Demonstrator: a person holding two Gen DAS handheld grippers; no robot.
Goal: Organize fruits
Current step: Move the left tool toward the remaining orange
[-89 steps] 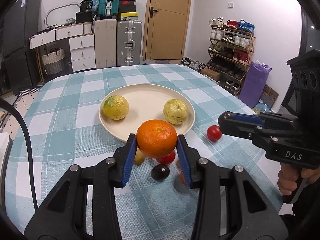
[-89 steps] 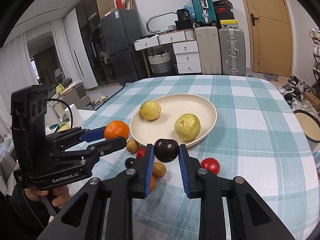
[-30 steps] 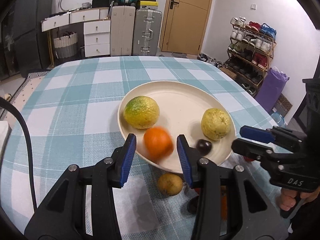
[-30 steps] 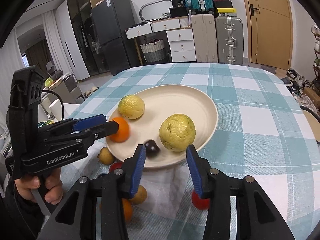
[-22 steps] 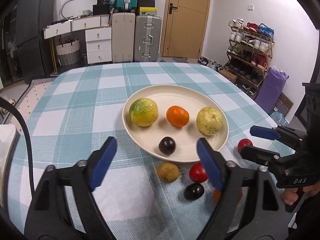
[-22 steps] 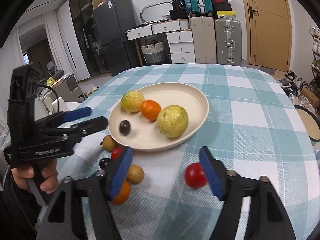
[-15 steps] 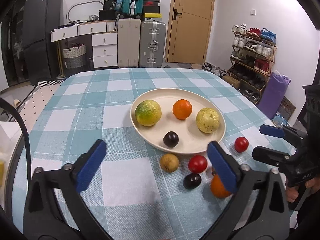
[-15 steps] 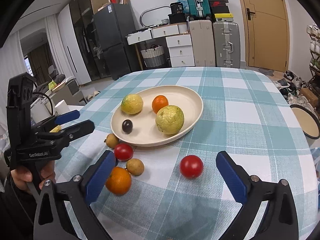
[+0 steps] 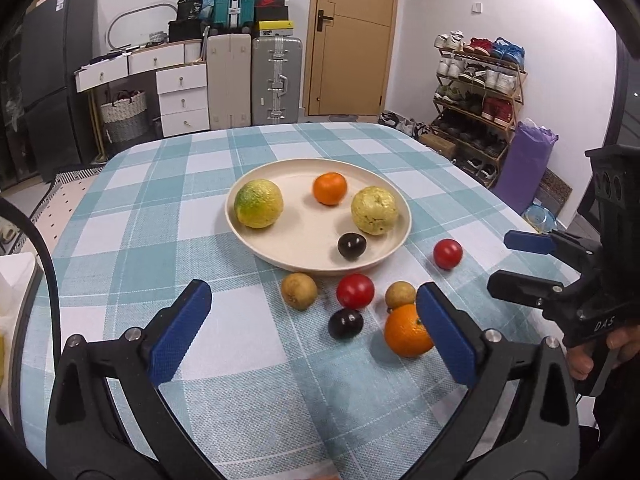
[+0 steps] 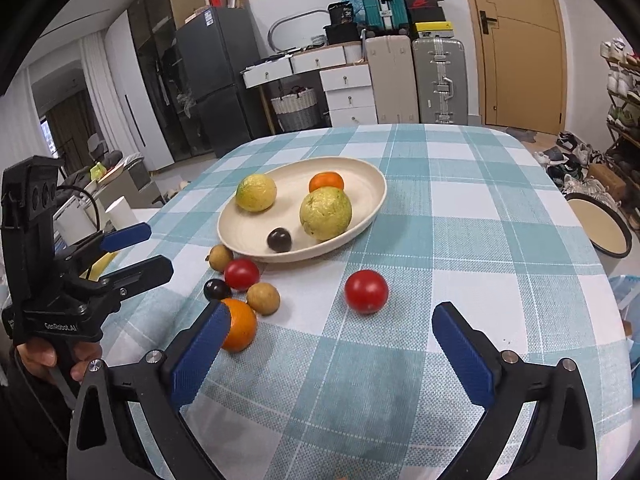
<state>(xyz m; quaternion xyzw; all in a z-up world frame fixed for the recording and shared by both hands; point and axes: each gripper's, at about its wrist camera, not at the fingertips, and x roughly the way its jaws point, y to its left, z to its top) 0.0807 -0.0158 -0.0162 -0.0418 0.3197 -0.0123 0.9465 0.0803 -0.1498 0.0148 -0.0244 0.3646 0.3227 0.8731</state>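
Note:
A cream plate (image 9: 280,258) (image 10: 240,222) on the checked table holds a yellow-green fruit (image 9: 258,203), a small orange (image 9: 329,188), a yellow guava (image 9: 375,210) and a dark plum (image 9: 351,245). On the cloth in front lie two brown fruits (image 9: 299,291) (image 9: 400,294), a red tomato (image 9: 355,291), a dark plum (image 9: 345,323), a large orange (image 9: 407,335) and a lone tomato (image 9: 447,253) (image 10: 366,291). My left gripper (image 9: 316,332) is wide open and empty, back from the loose fruits. My right gripper (image 10: 332,356) is wide open and empty, near the lone tomato.
The right gripper's body shows at the right edge of the left wrist view (image 9: 580,292); the left gripper's body shows at the left of the right wrist view (image 10: 60,280). A round stool (image 10: 600,224) stands beside the table. Suitcases, drawers and a shoe rack line the walls.
Both grippers let go of their fruit onto the plate, opened wide and pulled back and up. The small orange and dark plum rolled and now rest on the plate.

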